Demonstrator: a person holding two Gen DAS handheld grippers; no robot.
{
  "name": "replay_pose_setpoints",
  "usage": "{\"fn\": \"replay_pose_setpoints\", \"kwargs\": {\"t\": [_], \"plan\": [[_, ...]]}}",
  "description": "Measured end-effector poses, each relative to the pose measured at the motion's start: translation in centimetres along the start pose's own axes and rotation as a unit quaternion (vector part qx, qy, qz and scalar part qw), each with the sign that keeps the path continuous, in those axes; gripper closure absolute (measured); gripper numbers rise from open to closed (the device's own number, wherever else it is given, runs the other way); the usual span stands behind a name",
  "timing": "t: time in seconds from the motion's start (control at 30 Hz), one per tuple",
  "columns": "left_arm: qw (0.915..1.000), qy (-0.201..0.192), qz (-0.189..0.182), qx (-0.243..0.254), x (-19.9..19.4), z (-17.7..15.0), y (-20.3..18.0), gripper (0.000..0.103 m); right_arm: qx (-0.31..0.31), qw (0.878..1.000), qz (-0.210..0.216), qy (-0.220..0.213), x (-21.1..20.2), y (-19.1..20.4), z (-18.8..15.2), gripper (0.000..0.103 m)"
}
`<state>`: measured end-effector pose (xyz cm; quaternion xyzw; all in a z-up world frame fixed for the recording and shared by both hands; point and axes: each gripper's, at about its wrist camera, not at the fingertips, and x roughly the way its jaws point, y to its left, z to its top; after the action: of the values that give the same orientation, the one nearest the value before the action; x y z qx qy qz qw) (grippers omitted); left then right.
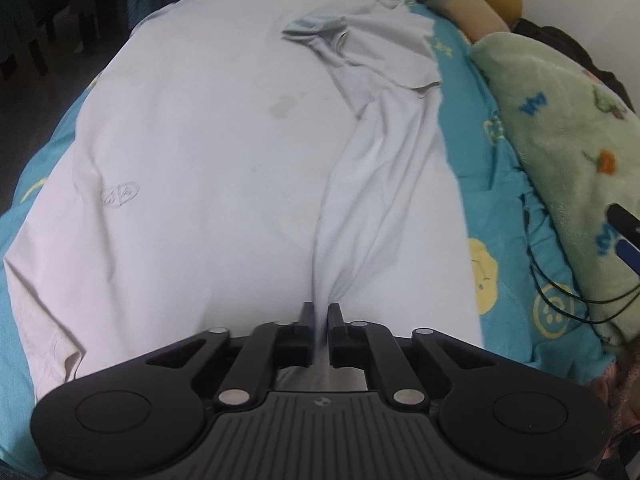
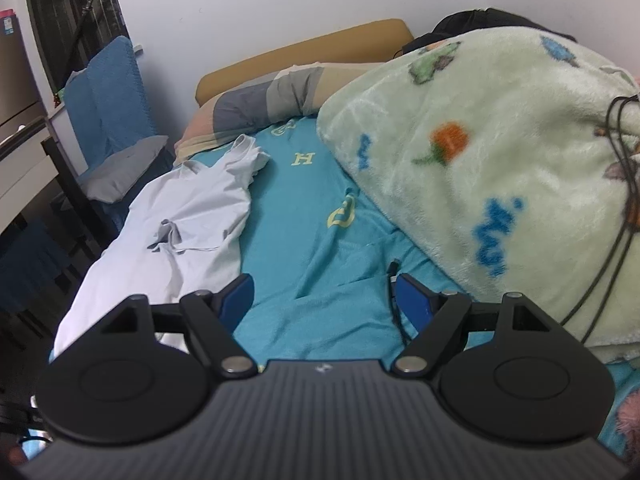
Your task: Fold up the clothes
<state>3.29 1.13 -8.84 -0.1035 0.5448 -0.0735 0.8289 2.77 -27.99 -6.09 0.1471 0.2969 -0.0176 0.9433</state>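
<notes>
My left hand-held gripper (image 1: 319, 312) points steeply down at the white shirt (image 1: 224, 168), and its two black fingers (image 1: 307, 316) stand close together with a raised pleat of the shirt's cloth running up between them; the jaws look pinched on that ridge, which gathers into wrinkles right at the tips. The shirt lies spread flat across the bed's turquoise sheet (image 1: 472, 168), which is printed with yellow smiley faces. One sleeve (image 1: 384, 48) is folded inward over the shirt's body, toward the far end of the shirt from my left gripper. A faint yellowish stain (image 1: 286, 104) sits near the middle of the shirt, and a small outlined logo (image 1: 120, 194) marks it on the side away from the blanket. My right hand-held gripper (image 2: 325, 292) hangs beside the shirt over bare sheet, its blue-padded fingers (image 2: 238, 300) wide apart with nothing between them. A pale green fleece blanket (image 2: 500, 168) is heaped on the side of the shirt opposite the logo, with thin black cables (image 2: 618, 216) trailing over it. Beyond the shirt's collar end lies a striped pillow (image 2: 260, 108) against a tan headboard (image 2: 304, 52).
</notes>
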Motion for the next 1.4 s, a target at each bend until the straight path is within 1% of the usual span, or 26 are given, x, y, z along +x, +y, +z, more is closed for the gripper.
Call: {"fn": "replay_pose_setpoints", "kwargs": {"t": [0.03, 0.07, 0.1, 0.17, 0.23, 0.3, 0.33, 0.37, 0.4, 0.43, 0.47, 0.5, 0.53, 0.6, 0.67, 0.73, 0.83, 0.9, 0.97, 1.0, 1.13, 1.2, 1.23, 1.3, 1.33, 1.4], "plan": [[1.0, -0.005, -0.002, 0.008, -0.4, 0.2, -0.4, 0.073, -0.001, 1.0, 0.003, 0.001, 0.1, 0.2, 0.0, 0.024], [0.9998, -0.011, -0.003, 0.015, -0.8, 0.3, -0.9, 0.048, -0.003, 1.0, 0.008, 0.002, 0.2, 0.3, -0.1, 0.024], [0.9994, -0.025, 0.002, 0.021, -1.4, 0.7, -1.4, 0.032, -0.006, 1.0, 0.015, 0.0, 0.1, 0.6, -0.2, 0.024], [0.9982, -0.054, 0.005, 0.025, -2.6, 1.6, -2.3, 0.024, -0.007, 0.999, 0.037, -0.006, 0.0, 0.9, -0.4, 0.024], [0.997, -0.074, 0.003, 0.022, -3.2, 3.2, -3.0, 0.022, 0.005, 0.998, 0.062, -0.013, -0.1, 1.0, -0.5, 0.025], [0.9953, -0.094, 0.005, 0.024, -3.6, 4.8, -3.7, 0.015, 0.02, 0.996, 0.08, -0.014, 0.1, 1.1, -0.5, 0.025], [0.9943, -0.102, 0.005, 0.029, -3.5, 5.5, -4.0, 0.014, 0.029, 0.995, 0.09, -0.013, 0.3, 1.1, -0.5, 0.024], [0.9933, -0.112, 0.003, 0.03, -3.4, 5.9, -4.0, 0.013, 0.041, 0.994, 0.102, -0.008, 0.5, 1.0, -0.6, 0.028], [0.9921, -0.121, 0.0, 0.031, -3.2, 6.2, -3.9, 0.013, 0.054, 0.992, 0.113, 0.0, 0.9, 1.0, -0.6, 0.029], [0.9913, -0.128, -0.003, 0.03, -3.1, 6.3, -3.6, 0.013, 0.061, 0.991, 0.122, 0.009, 1.3, 1.2, -0.5, 0.035], [0.9904, -0.135, -0.007, 0.03, -2.9, 6.3, -3.3, 0.013, 0.066, 0.989, 0.129, 0.019, 1.9, 1.4, -0.3, 0.044], [0.9893, -0.142, -0.009, 0.031, -2.7, 6.4, -3.0, 0.013, 0.067, 0.988, 0.133, 0.029, 2.5, 1.8, -0.1, 0.048], [0.9869, -0.156, -0.002, 0.043, -2.5, 6.4, -2.7, 0.013, 0.071, 0.987, 0.14, 0.041, 3.3, 2.4, 0.2, 0.053], [0.9812, -0.181, 0.014, 0.065, -2.1, 6.4, -2.2, 0.013, 0.089, 0.98, 0.163, 0.066, 5.4, 3.8, 0.8, 0.053], [0.9789, -0.19, 0.025, 0.072, -1.7, 7.0, -1.2, 0.013, 0.113, 0.971, 0.188, 0.09, 8.0, 5.3, 1.4, 0.053], [0.9787, -0.193, 0.029, 0.063, -1.1, 7.6, 0.0, 0.013, 0.135, 0.965, 0.196, 0.11, 11.5, 7.0, 1.9, 0.052], [0.9804, -0.192, 0.028, 0.034, -0.1, 8.7, 1.9, 0.013, 0.169, 0.961, 0.183, 0.123, 16.7, 8.7, 2.3, 0.052], [0.981, -0.191, 0.029, 0.02, 0.5, 9.2, 3.2, 0.013, 0.198, 0.959, 0.155, 0.134, 19.9, 9.0, 2.1, 0.052], [0.9814, -0.19, 0.027, 0.006, 0.9, 9.7, 4.2, 0.013, 0.22, 0.957, 0.118, 0.145, 22.4, 8.7, 1.8, 0.053], [0.9816, -0.19, 0.024, -0.002, 1.0, 9.8, 4.7, 0.013, 0.231, 0.957, 0.107, 0.143, 23.2, 8.6, 1.6, 0.054], [0.98, -0.195, 0.021, -0.034, 1.0, 10.2, 6.1, 0.013, 0.242, 0.96, 0.097, 0.099, 24.9, 8.8, 2.1, 0.053], [0.9788, -0.199, 0.02, -0.043, 0.9, 10.2, 6.7, 0.013, 0.221, 0.969, 0.076, 0.086, 25.7, 9.6, 3.1, 0.054], [0.9782, -0.201, 0.02, -0.048, 0.8, 10.1, 7.0, 0.013, 0.206, 0.972, 0.066, 0.088, 26.2, 10.1, 3.9, 0.054], [0.9769, -0.203, 0.022, -0.063, 0.8, 10.1, 7.8, 0.014, 0.162, 0.982, 0.052, 0.081, 26.9, 11.4, 5.7, 0.071], [0.9762, -0.203, 0.023, -0.072, 0.9, 10.1, 8.2, 0.014, 0.127, 0.988, 0.046, 0.076, 27.2, 12.5, 6.7, 0.089], [0.9736, -0.205, 0.021, -0.097, 1.0, 10.3, 9.3, 0.014, 0.063, 0.995, 0.041, 0.061, 27.8, 14.8, 8.9, 0.095]]}}
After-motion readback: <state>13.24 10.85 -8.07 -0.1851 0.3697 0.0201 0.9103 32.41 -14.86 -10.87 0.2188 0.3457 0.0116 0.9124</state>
